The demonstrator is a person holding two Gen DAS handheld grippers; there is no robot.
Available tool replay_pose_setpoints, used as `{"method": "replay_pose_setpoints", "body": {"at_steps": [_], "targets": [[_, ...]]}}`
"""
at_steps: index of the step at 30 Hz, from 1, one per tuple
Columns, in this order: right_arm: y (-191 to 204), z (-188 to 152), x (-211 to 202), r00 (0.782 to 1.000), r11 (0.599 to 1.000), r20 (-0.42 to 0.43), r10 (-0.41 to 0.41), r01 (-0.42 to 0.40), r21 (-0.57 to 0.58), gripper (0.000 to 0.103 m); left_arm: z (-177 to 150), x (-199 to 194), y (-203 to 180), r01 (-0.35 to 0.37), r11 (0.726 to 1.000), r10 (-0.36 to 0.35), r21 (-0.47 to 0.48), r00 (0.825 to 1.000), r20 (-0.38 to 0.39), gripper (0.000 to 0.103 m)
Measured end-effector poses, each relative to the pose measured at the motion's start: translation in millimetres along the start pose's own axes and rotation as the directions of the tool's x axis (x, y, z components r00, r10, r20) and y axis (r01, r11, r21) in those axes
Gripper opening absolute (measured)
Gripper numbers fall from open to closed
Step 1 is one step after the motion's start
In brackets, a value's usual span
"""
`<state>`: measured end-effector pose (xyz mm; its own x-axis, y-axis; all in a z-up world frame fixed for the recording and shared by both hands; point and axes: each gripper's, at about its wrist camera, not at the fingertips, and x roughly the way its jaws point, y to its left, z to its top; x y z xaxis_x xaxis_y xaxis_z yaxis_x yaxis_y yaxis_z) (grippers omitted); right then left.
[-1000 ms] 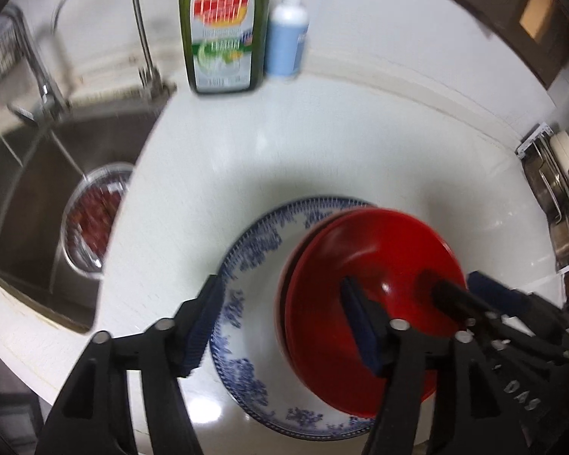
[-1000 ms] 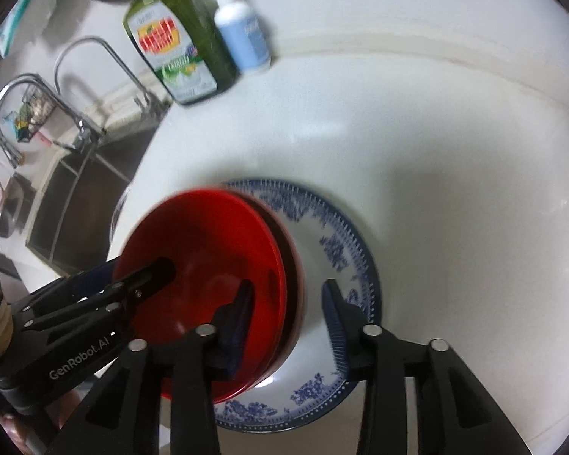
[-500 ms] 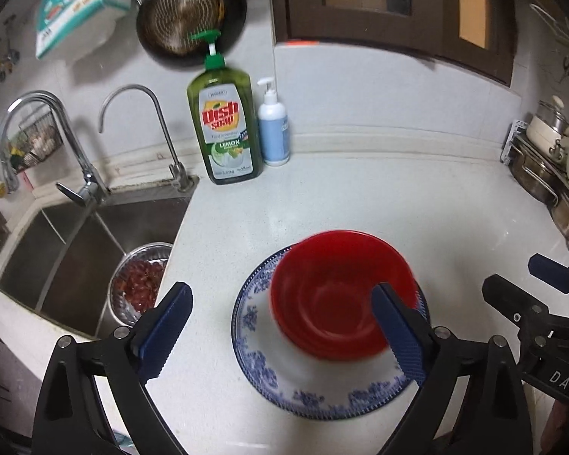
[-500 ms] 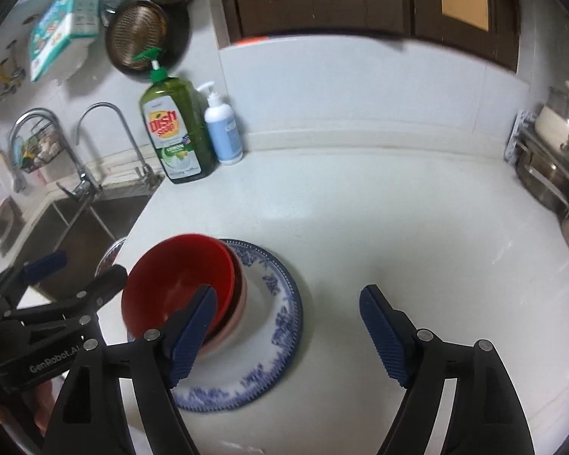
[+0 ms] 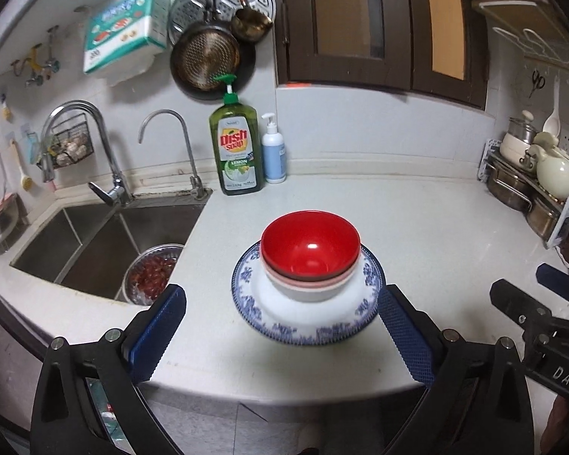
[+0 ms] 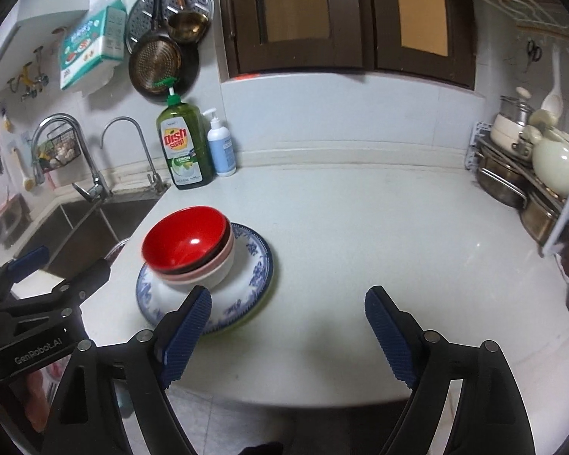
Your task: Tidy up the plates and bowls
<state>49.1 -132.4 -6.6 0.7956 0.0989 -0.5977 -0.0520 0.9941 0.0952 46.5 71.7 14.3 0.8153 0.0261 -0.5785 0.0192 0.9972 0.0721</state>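
A red bowl (image 5: pixel 310 242) tops a nest of bowls, dark, pink and white below it, standing on a blue-and-white plate (image 5: pixel 307 331) on the white counter. My left gripper (image 5: pixel 280 297) hovers in front of the stack, back from it, jaws opening wide with nothing between them. In the right wrist view the red bowl (image 6: pixel 186 237) and plate (image 6: pixel 260 261) lie to the left. My right gripper (image 6: pixel 288 295) hangs over bare counter beside them, its jaws opening and nothing held. Neither gripper touches the dishes.
A steel sink (image 5: pixel 95 242) with a strainer of red fruit (image 5: pixel 151 273) lies left of the plate. Green dish soap (image 5: pixel 237 151) and a pump bottle (image 5: pixel 273 155) stand by the back wall. Pots on a rack (image 5: pixel 531 178) fill the right end. The counter's front edge is just below the grippers.
Both grippers let go of the red bowl, widened their jaws, and drew back and up from the stack. The bowl stays nested on the plate.
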Motion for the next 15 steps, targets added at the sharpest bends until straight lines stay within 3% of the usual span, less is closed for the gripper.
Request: {"method": "replay_pose_setpoints", "body": {"at_steps": [15], "targets": [[0, -44, -84, 0.997, 1.0, 0.077, -0.004, 0.002, 0.029, 0.086, -25, -70, 2, 0.036, 0.999, -0.036, -0.001, 0.999, 0.041, 0.103]]}}
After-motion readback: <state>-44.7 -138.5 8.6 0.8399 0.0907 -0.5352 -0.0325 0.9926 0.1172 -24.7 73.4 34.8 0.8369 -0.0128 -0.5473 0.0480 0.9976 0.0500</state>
